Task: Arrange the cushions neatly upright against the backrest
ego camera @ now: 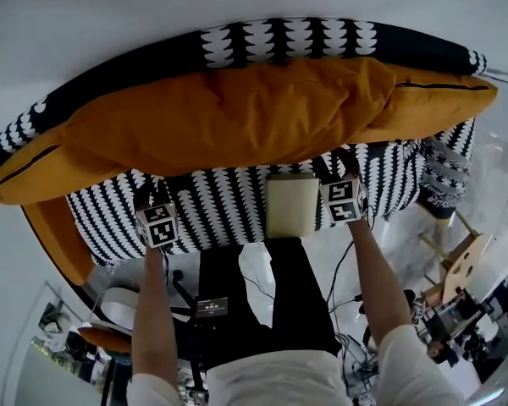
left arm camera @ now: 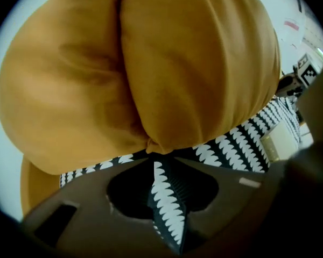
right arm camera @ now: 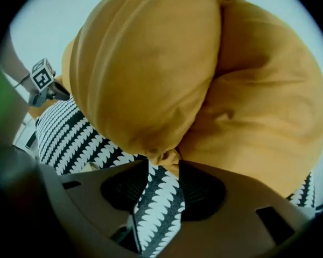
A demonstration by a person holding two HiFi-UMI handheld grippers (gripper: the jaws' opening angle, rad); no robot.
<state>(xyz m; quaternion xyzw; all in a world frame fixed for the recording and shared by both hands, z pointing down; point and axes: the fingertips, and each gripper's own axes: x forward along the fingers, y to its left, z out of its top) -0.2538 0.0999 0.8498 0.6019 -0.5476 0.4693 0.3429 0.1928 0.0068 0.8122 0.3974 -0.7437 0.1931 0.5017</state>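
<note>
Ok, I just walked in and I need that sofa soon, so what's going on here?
A person stands at a black-and-white patterned sofa with a gripper in each hand, tidying its cushions. The left cushion and the right cushion, both orange, lean against the backrest. The left gripper and right gripper point down at the cushions' lower edges. Both have their jaws apart, with only seat fabric showing between them, so neither holds a cushion.
</note>
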